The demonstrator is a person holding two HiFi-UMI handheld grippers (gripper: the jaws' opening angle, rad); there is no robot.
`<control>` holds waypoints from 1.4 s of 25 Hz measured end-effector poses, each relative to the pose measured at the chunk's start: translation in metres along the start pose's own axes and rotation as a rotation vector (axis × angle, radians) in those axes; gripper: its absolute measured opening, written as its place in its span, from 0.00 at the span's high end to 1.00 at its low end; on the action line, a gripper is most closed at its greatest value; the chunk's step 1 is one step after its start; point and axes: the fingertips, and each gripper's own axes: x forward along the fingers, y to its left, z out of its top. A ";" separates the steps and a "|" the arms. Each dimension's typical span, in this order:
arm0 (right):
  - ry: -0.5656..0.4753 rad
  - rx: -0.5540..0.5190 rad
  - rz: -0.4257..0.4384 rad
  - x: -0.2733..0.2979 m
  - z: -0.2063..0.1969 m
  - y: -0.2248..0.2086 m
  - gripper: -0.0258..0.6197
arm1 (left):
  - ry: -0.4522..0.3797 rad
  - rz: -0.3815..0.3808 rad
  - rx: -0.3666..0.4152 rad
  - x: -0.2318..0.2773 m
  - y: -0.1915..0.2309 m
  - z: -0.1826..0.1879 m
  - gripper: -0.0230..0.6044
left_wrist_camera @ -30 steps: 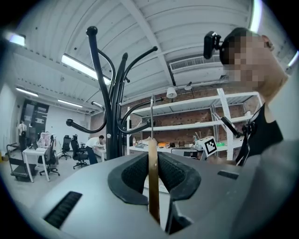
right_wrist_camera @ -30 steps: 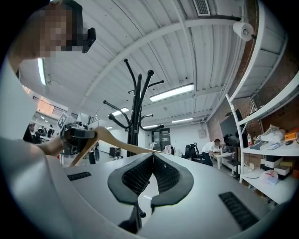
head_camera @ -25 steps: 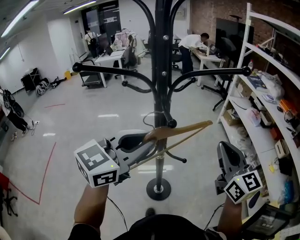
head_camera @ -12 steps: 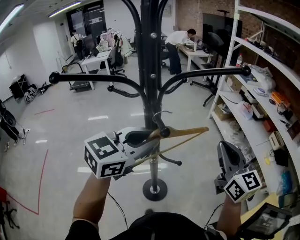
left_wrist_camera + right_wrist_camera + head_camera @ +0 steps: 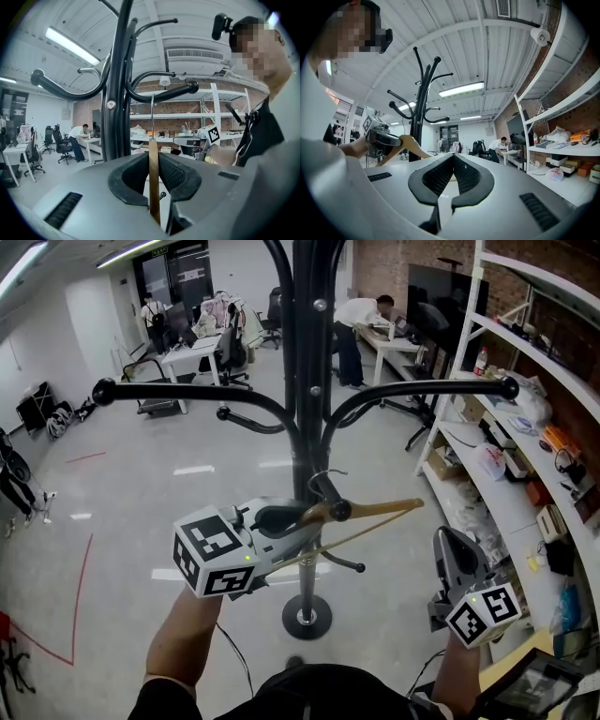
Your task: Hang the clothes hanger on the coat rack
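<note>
A wooden clothes hanger (image 5: 375,512) with a wire hook (image 5: 324,480) is held at its neck by my left gripper (image 5: 298,521), which is shut on it. The hook loops round a short lower arm (image 5: 328,495) of the black coat rack (image 5: 306,381), close to the pole. In the left gripper view the hanger (image 5: 153,187) stands edge-on between the pads and its wire rises to a rack arm (image 5: 161,95); I cannot tell whether it rests there. My right gripper (image 5: 448,554) hangs low at the right, shut and empty. The right gripper view shows the hanger (image 5: 411,143) and rack (image 5: 420,108).
White shelving (image 5: 525,418) loaded with boxes and bags runs along the right, close to my right gripper. The rack's round base (image 5: 307,615) stands on the grey floor just ahead. Desks, chairs and people (image 5: 361,329) are far behind. Long upper rack arms (image 5: 187,395) spread left and right.
My left gripper has brought the hanger lower and nearer the pole, so the hook now sits around the short lower arm. The right gripper has stayed put.
</note>
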 end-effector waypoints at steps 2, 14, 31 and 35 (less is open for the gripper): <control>0.006 -0.001 0.008 0.002 -0.002 0.002 0.95 | -0.003 -0.001 -0.009 0.000 0.000 -0.001 0.89; 0.009 0.006 0.018 0.004 -0.005 0.003 0.95 | 0.003 0.026 0.004 -0.002 0.003 -0.002 0.89; 0.025 -0.002 0.051 0.005 -0.007 0.013 0.95 | -0.040 0.059 0.064 -0.012 -0.001 -0.005 0.88; 0.033 -0.006 0.060 0.004 -0.008 0.015 0.95 | -0.054 0.105 0.074 -0.016 0.001 -0.003 0.88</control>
